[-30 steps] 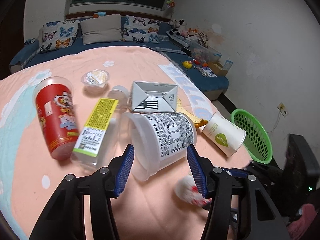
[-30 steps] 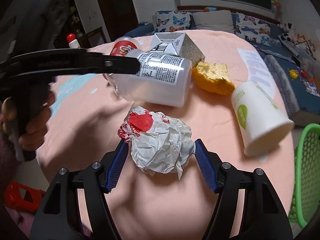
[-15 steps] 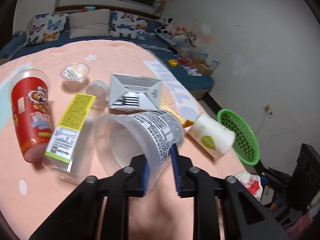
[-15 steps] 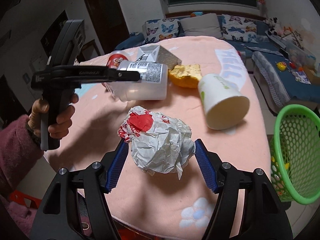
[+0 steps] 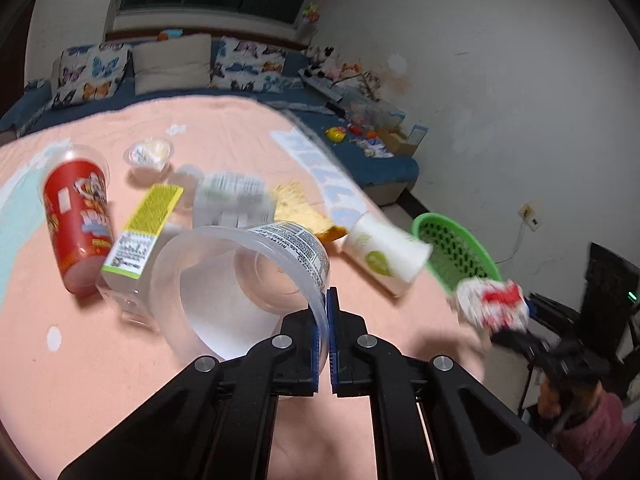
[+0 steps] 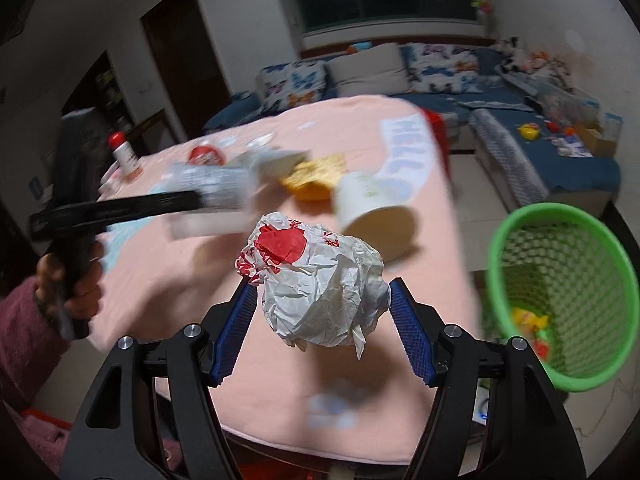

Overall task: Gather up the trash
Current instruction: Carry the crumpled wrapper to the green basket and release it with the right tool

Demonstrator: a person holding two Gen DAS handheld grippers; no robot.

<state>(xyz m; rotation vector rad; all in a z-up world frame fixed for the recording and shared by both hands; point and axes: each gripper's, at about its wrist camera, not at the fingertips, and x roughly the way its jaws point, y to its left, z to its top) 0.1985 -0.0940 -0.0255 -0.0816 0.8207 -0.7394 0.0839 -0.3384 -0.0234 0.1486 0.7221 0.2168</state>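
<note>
While your left gripper (image 5: 323, 332) pinches the clear tub's (image 5: 240, 280) rim above the table (image 5: 100, 380), your right gripper (image 6: 320, 320) clamps the crumpled wrapper (image 6: 320, 292) near the green basket (image 6: 560, 296)

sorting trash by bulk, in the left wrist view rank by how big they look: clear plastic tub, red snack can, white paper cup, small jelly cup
1. clear plastic tub, though it is nearest the camera, so unsure
2. red snack can
3. white paper cup
4. small jelly cup
</note>
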